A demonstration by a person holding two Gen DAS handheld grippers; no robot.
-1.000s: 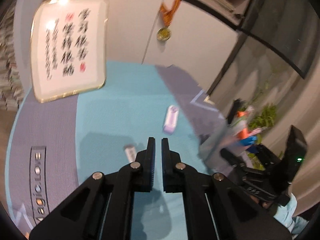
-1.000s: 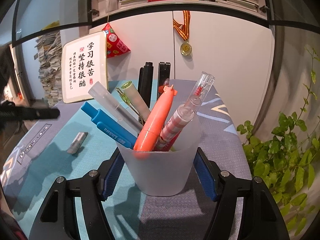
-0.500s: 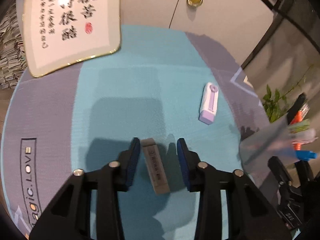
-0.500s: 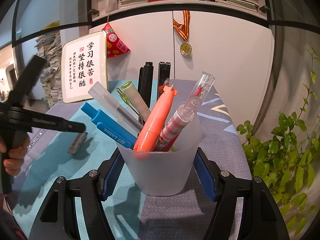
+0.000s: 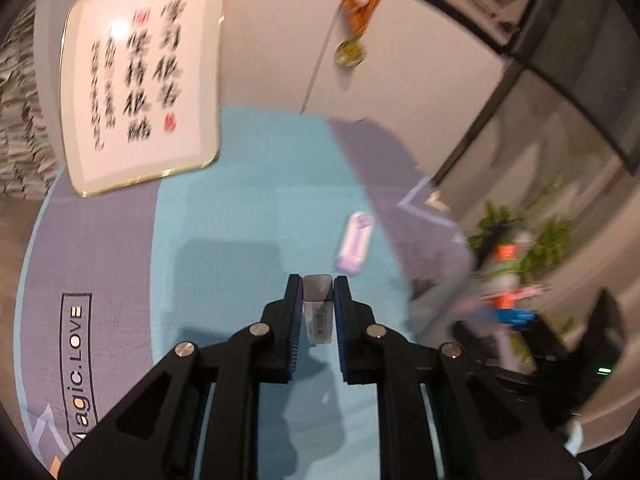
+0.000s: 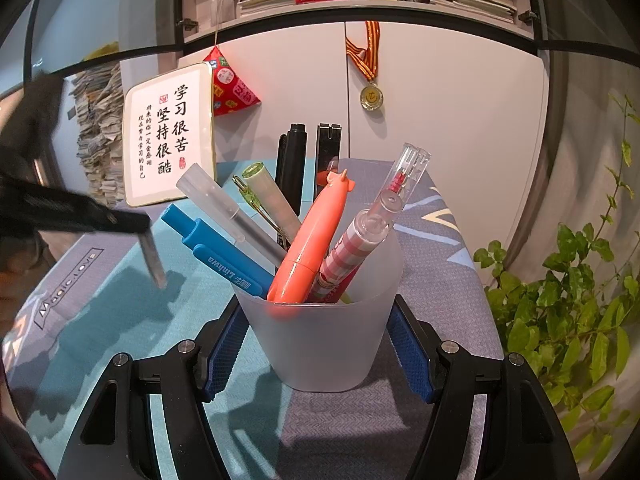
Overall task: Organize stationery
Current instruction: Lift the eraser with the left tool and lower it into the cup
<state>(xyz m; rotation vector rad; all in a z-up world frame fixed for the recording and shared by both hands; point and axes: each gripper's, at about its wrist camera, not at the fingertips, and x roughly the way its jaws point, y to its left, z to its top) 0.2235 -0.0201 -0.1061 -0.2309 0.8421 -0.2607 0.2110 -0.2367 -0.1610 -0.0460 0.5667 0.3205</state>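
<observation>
Two grippers work over the bench mat (image 5: 240, 208). Left gripper (image 5: 317, 286), jaws just closing, pinches a grey eraser (image 5: 318, 312) above it; lilac corrector (image 5: 355, 246) lies ahead. Right gripper (image 6: 318, 354) clamps the pen cup (image 6: 324, 344); plant (image 6: 568, 320) crowds the right edge.

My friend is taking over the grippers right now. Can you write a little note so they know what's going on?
Left hand-held gripper: jaws just closed on the grey eraser, which hangs clear of the mat.
Right hand-held gripper: shut on the cup, which stands on the mat.
Done: pens are in the cup; eraser is picked up.
Left: probably drop the eraser in the cup, then fetch the purple item lying on the mat beyond the left hand-held gripper.
</observation>
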